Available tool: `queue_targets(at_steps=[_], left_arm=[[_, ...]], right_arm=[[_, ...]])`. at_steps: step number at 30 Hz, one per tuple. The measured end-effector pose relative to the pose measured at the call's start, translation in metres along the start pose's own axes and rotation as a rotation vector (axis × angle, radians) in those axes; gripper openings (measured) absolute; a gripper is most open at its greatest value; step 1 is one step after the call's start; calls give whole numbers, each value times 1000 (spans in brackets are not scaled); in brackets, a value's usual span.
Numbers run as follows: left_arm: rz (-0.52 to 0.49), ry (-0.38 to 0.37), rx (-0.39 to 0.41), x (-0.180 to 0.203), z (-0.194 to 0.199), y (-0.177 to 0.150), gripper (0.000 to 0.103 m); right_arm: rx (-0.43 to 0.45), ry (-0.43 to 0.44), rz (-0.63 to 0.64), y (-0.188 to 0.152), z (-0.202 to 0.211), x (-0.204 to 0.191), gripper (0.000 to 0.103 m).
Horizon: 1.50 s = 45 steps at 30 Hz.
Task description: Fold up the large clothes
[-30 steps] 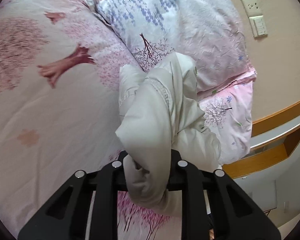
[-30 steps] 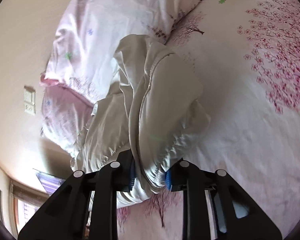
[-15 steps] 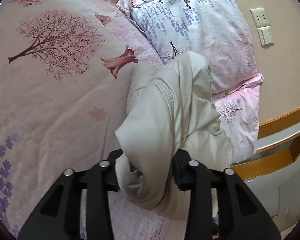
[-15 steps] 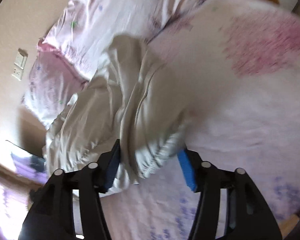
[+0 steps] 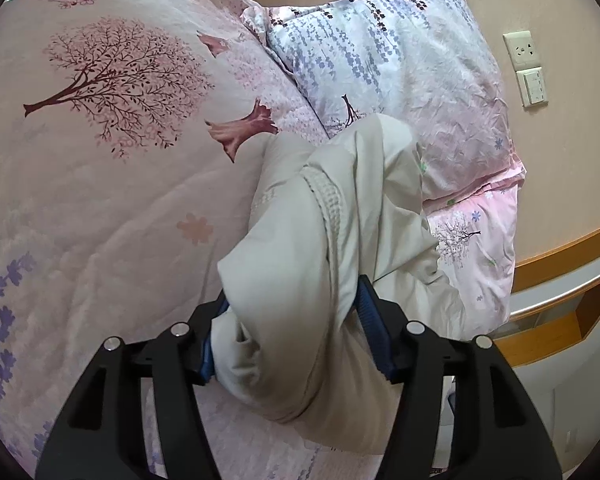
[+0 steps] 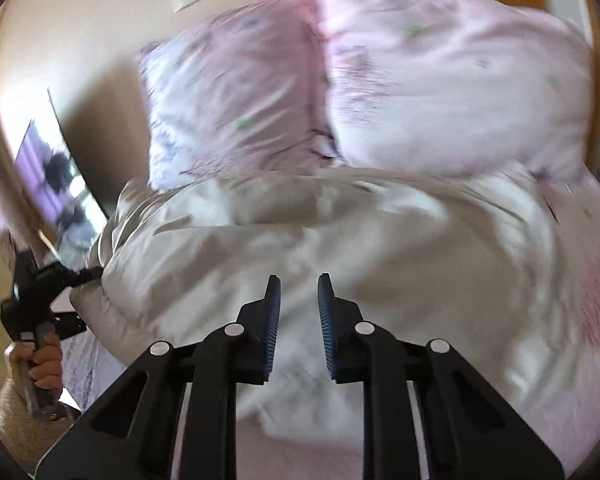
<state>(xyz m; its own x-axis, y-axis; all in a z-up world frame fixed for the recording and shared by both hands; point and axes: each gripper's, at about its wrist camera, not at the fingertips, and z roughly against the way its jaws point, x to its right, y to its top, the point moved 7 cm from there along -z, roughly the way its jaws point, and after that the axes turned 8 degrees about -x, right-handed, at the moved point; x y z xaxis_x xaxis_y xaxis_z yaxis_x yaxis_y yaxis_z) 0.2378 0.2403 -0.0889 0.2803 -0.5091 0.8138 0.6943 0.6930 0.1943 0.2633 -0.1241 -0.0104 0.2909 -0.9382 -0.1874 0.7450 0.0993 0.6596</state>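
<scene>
My left gripper [image 5: 290, 332] is pinching a thick bunched fold of the beige garment [image 5: 340, 216], with blue pads [image 5: 374, 332] pressing the cloth from both sides. The garment is lying on the tree-print quilt [image 5: 100, 184], its far end resting against the floral pillow [image 5: 400, 72]. My right gripper [image 6: 298, 330] is hovering over the same garment [image 6: 340, 240], fingers narrowly parted and holding nothing; this view is motion-blurred. My left hand [image 6: 40, 364] is gripping the other tool's handle.
</scene>
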Motion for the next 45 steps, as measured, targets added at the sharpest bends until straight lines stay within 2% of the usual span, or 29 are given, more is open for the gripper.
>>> queue_targets(at_steps=[4,8,14,17,20,21,23,29,35,38,41,43,45], left_arm=[[-2,2,16,3,-2,1,59],[-12,-7,34,6,-2,1,58],[-58,10,63,15,-1,-4,65],[-68,21,66,18,-5,-5,65],[-100,26,78,26,-4,-4,49],[-119,19,87,32,-2,-4,40],[-145,2,93,41,2,-3,34],[-277,-41,129,90,12,-7,28],[-511,-112,166,166,21,-32,28],[-630,-169,145,205,19,-55,28],[-685,-181,144,228,16,-68,28],[-710,-186,144,237,15,-73,28],[-718,-185,141,241,14,-76,28]], right_arm=[[-28,-23,52,2,-22,-20,20],[-163,-37,4,-11,-60,-7,19],[-199,-60,-5,-14,-68,-6,19],[-206,-76,2,-11,-74,-9,19],[-211,-81,5,-11,-75,-9,19],[-212,-83,6,-12,-76,-9,19],[-215,-89,9,-12,-79,-8,19],[-226,-104,7,-11,-86,-5,19],[-248,-131,17,-8,-95,-6,20],[-251,-130,22,-7,-98,-6,20],[-253,-88,13,-5,-92,-2,19],[-244,-25,-33,-2,-76,6,18],[-186,-4,-68,9,-53,15,17]])
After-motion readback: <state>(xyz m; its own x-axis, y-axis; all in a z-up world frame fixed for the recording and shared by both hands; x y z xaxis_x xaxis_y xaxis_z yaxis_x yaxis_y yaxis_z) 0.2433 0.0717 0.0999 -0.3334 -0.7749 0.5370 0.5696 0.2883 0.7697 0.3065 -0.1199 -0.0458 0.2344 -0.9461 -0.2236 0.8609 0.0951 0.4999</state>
